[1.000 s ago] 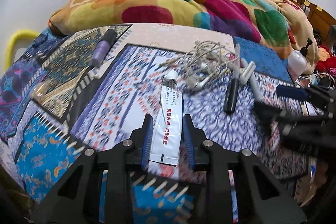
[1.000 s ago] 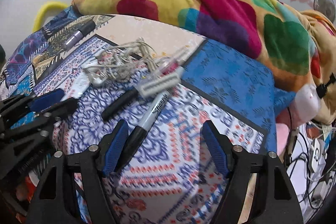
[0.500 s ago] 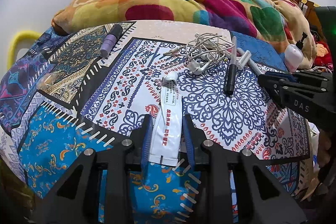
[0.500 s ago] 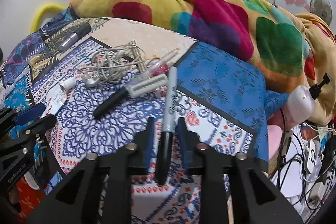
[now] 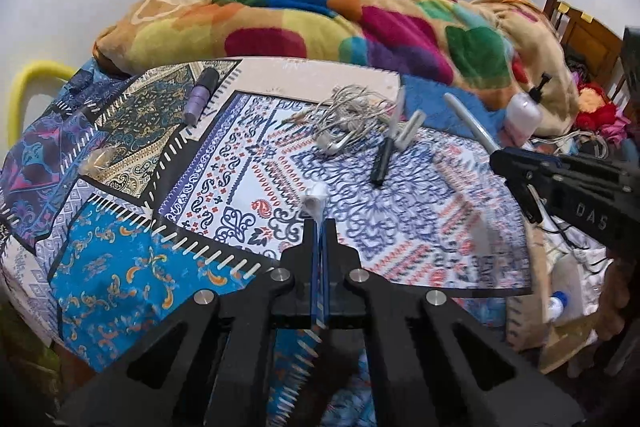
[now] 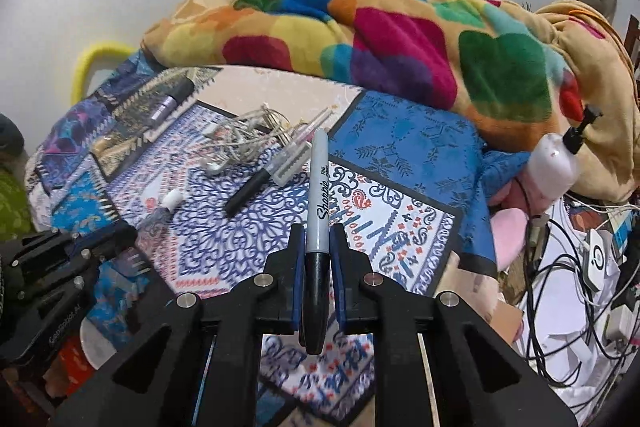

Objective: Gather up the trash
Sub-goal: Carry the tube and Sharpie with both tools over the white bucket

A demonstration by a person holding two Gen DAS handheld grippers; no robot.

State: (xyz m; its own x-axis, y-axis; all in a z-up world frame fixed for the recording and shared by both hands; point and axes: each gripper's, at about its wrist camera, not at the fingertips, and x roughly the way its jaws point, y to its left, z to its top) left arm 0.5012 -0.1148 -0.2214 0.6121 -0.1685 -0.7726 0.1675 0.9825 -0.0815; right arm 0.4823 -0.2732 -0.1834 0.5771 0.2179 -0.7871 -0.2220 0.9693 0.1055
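The left gripper (image 5: 320, 227) has just been closing, and its blue-padded jaws now stand pressed together on the flattened white ointment tube (image 5: 314, 201), which a second ago lay loose between them on the bedspread. The tube is turned edge-on, so only its white screw cap and a sliver of crushed body show past the fingertips; from the right wrist view it juts out over the cloth, and it seems clear of it, though blur there makes that uncertain.

The right gripper (image 6: 317, 247) has also been closing, and it pinches the black-and-grey Sharpie marker (image 6: 319, 195) near its black cap end. A second ago this marker lay flat beside the open jaws; now it points up and away from them, grey barrel forward, above the patterned blue-and-white patchwork bedspread (image 5: 248, 163).

Both pieces appear secured, so I judge the pick-up step done for these two and the carry to a bin next; no bin shows in either view.

Left on the bedspread are a tangled bundle of grey earphone cable (image 5: 348, 111), a black pen with a clear cap (image 5: 386, 155), a purple cylindrical tube with a black cap (image 5: 200, 95) near the far left, and a small clear wrapper (image 5: 98, 159).
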